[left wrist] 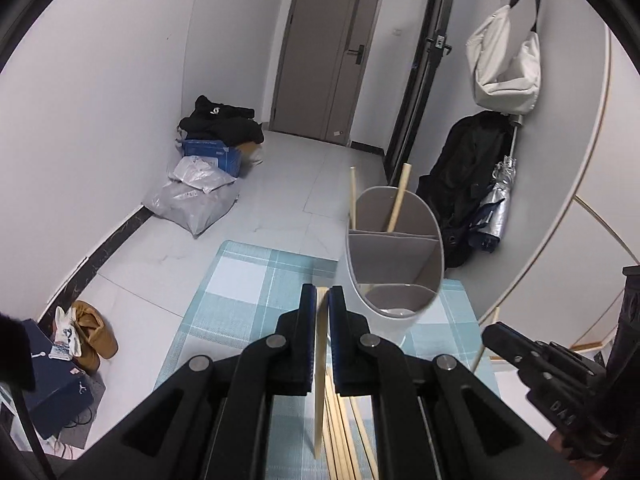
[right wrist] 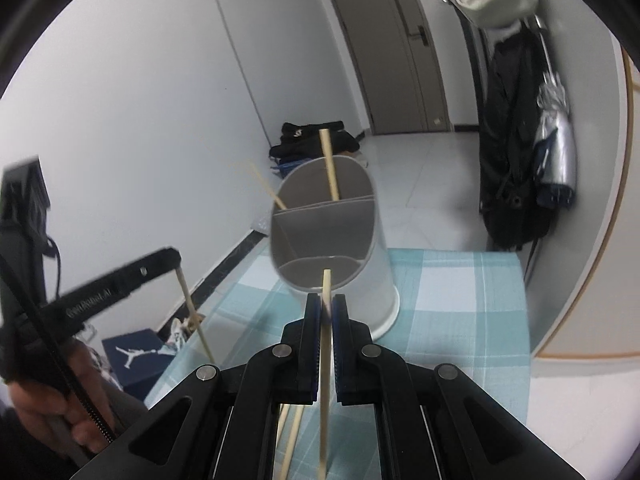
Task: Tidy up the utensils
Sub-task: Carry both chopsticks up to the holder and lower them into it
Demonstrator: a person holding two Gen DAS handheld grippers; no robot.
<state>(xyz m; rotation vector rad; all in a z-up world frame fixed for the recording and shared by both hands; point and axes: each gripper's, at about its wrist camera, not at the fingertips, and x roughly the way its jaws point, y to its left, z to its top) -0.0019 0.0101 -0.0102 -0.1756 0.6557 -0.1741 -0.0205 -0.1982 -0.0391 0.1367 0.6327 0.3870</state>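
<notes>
A white utensil holder point(left wrist: 394, 264) with grey dividers stands on a blue plaid mat point(left wrist: 240, 280); two wooden chopsticks point(left wrist: 400, 198) lean in its far compartment. My left gripper point(left wrist: 322, 294) is shut on a chopstick point(left wrist: 319, 380), held upright left of the holder. Several loose chopsticks point(left wrist: 344, 436) lie on the mat beneath it. My right gripper point(right wrist: 327, 302) is shut on another chopstick point(right wrist: 325, 368), its tip at the near rim of the holder point(right wrist: 332, 240). The left gripper point(right wrist: 176, 258) with its chopstick also shows in the right wrist view.
A curved white wall panel point(left wrist: 568, 184) stands right of the mat. A black coat point(left wrist: 464, 184), an umbrella point(left wrist: 500, 200) and a white bag point(left wrist: 504, 60) hang there. Bags and boxes point(left wrist: 204, 184) lie on the floor at the far left.
</notes>
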